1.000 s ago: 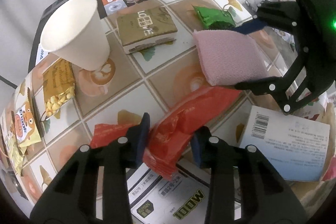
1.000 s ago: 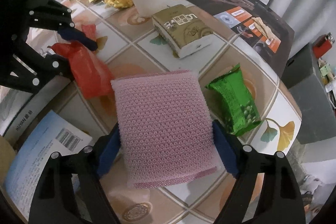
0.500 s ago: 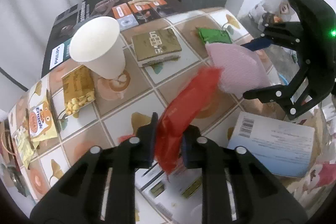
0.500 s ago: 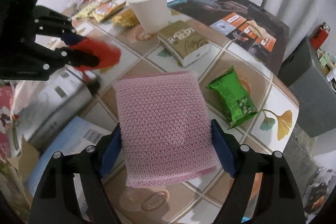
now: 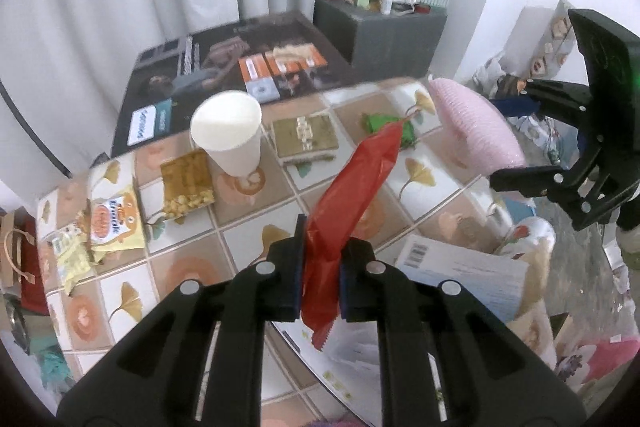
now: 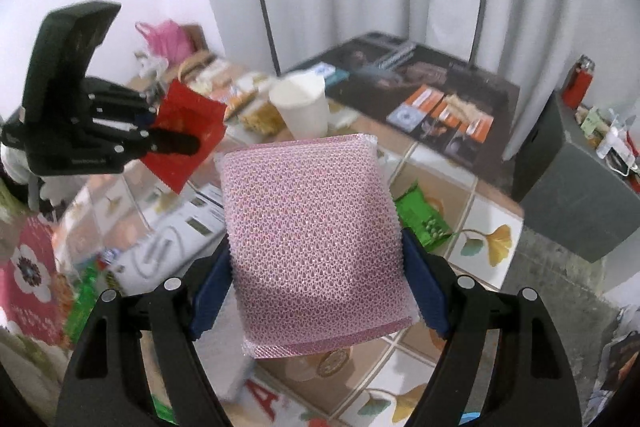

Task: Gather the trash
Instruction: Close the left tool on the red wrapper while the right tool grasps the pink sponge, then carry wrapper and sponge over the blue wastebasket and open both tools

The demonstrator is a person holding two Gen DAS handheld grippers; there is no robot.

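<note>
My left gripper [image 5: 320, 279] is pinched tight on a red wrapper [image 5: 352, 203], which sticks up clear of the tiled table [image 5: 256, 219]. My right gripper [image 6: 316, 291] clamps a pink mesh sponge [image 6: 312, 239] across its width (jaws wide, pads pressing its sides), also held above the table. Farther off on the tiles lie a green packet [image 6: 420, 217], a brown pack [image 5: 306, 137] and a white paper cup [image 5: 230, 131], with yellow snack bags [image 5: 112, 223] near the left edge.
</note>
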